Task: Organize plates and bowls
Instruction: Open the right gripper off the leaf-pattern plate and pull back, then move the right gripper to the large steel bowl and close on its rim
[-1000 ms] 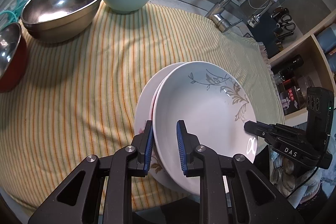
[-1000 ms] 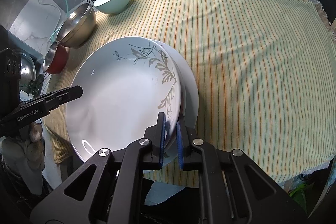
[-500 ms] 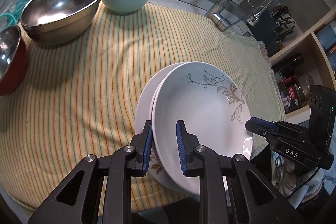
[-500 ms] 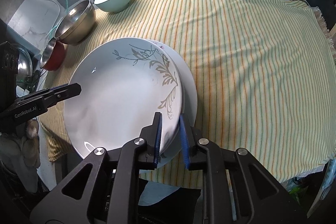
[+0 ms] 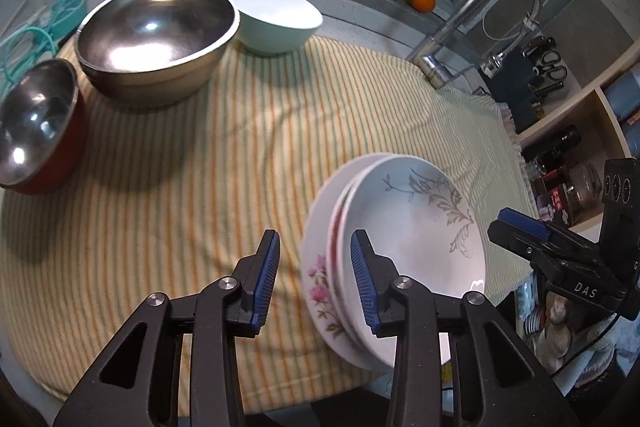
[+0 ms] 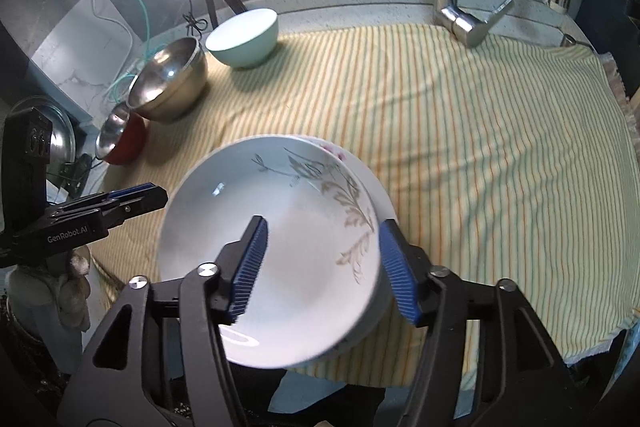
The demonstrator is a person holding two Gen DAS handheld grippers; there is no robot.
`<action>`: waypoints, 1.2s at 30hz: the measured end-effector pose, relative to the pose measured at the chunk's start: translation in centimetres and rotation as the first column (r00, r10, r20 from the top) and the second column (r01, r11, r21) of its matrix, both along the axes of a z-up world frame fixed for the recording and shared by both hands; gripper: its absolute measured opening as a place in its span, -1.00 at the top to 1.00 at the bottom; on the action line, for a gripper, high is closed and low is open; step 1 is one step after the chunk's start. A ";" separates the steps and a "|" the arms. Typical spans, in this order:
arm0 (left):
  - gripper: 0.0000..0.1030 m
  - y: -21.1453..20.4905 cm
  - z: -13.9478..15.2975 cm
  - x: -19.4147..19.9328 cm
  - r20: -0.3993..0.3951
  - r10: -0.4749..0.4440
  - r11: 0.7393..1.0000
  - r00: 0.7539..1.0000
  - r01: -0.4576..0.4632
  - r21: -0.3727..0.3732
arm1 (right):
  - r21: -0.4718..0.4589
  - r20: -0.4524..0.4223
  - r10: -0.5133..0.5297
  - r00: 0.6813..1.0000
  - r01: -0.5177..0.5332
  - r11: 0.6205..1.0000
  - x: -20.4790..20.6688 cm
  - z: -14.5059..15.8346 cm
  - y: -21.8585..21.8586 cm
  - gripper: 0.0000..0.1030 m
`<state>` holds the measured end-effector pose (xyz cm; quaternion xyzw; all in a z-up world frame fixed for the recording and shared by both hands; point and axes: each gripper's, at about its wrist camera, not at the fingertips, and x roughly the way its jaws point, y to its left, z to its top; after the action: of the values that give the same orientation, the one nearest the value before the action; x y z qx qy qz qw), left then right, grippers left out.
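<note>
Left wrist view first: the left gripper has its jaws spread wide with nothing between them, sitting just to the left of the plate stack. That stack is a leaf-pattern plate on top of a pink-flower plate, parked at the near right edge of the striped cloth, and it looks like it overhangs the edge a bit. The big steel bowl, the red-sided steel bowl and the pale green bowl sit in a row along the far left of the cloth, well apart from the plates. The right gripper pokes in from the right, just beside the stack.

Right wrist view: the right gripper is also wide open, jaws straddling the near rim of the leaf-pattern plate without pinching it as far as I can tell.

So my read is the plates are stacked and let go, and the bowls are the step left. Next move probably means backing both grippers off without bumping that overhanging stack, then going across the cloth for the bowls, likely nesting the smaller ones.
</note>
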<state>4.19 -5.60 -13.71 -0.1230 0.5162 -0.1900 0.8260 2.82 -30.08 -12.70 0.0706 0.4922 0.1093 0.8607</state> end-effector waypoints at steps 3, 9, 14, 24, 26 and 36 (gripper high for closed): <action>0.32 1.5 0.6 0.6 0.015 0.022 1.000 1.000 -0.022 -0.001 | 0.015 0.016 0.011 1.000 -0.011 1.000 0.8 0.6 1.1 -0.27; 0.32 4.8 1.8 2.1 0.054 0.072 0.997 0.996 -0.073 0.007 | 0.052 0.040 0.034 0.999 -0.036 0.998 2.6 1.7 3.4 -0.27; 0.32 7.7 2.6 3.7 0.089 0.115 0.993 0.989 -0.118 0.025 | 0.073 0.063 0.071 0.995 -0.076 0.994 4.3 2.2 6.2 -0.27; 0.32 13.0 3.2 8.6 0.112 0.172 0.983 0.979 -0.178 0.050 | 0.111 0.065 0.129 0.989 -0.136 0.984 8.5 2.4 11.3 -0.27; 0.32 13.6 3.0 9.9 0.107 0.177 0.981 0.978 -0.184 0.060 | 0.132 0.046 0.135 0.990 -0.140 0.981 9.9 1.9 12.1 -0.27; 0.32 14.7 1.0 14.7 0.052 0.163 0.983 0.985 -0.167 0.081 | 0.184 -0.035 0.141 0.989 -0.132 0.974 15.0 -0.4 14.7 -0.20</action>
<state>18.89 9.11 -12.69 -0.1257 0.4930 -0.1015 0.8549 17.81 -15.40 -13.13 0.1174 0.5044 0.2108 0.8291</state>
